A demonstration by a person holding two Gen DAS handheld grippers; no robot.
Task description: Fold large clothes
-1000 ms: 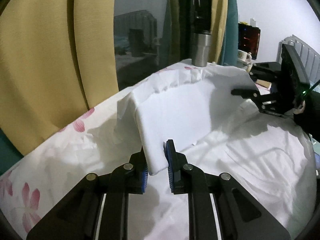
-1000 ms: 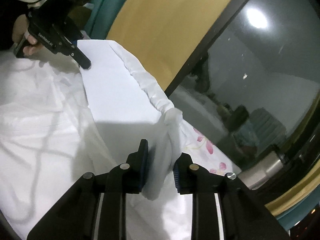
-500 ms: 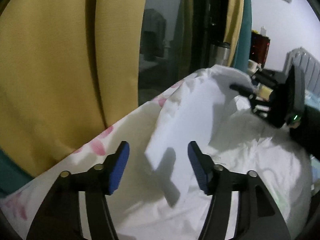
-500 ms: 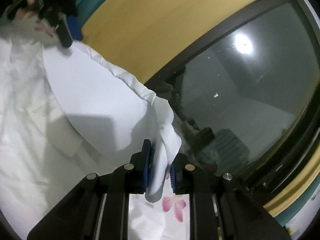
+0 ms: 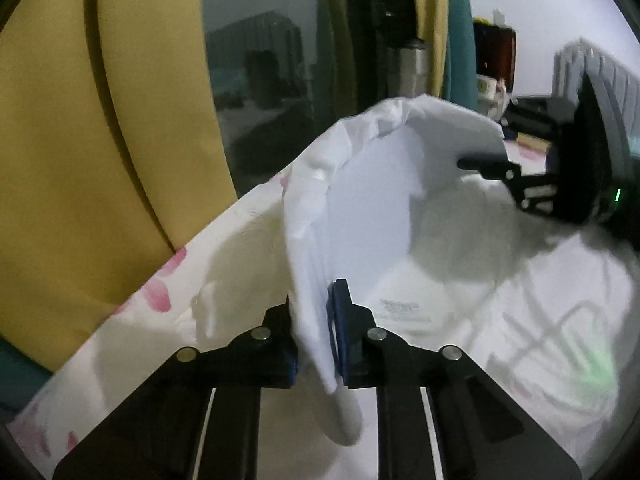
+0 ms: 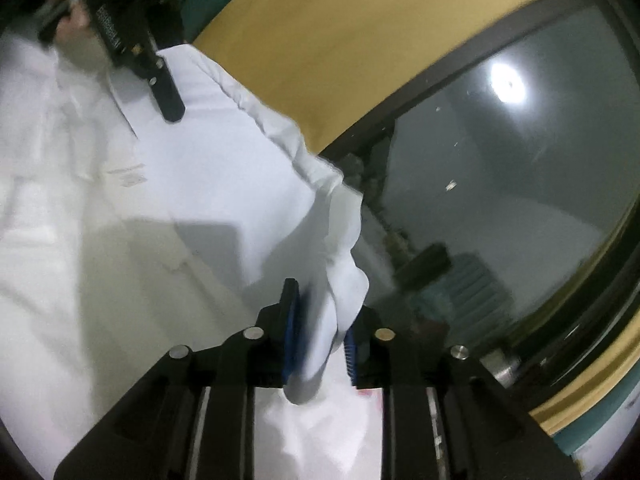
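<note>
White cotton garment (image 5: 372, 208) lies on a pale bedsheet with pink blossoms (image 5: 160, 296). Left gripper (image 5: 316, 336), jaws just closed, and right gripper (image 6: 320, 340), jaws just eased, each clamp one lifted hem corner (yellow curtain (image 5: 60, 160) at ten o'clock).

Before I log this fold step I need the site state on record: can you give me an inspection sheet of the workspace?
Surface: bedsheet with pink flowers, mostly covered by white cloth.
Job's things: white garment, one edge lifted between the two grippers, the rest lying rumpled.
Clutter: nothing seen on the sheet.
Grippers: left gripper has just closed again, pads on a garment corner; right gripper has just eased slightly wider, garment edge bunched between its pads.
Cables: nothing seen.
Surroundings: yellow curtain, dark window with a lamp reflection, radiator, metal flask.
</note>
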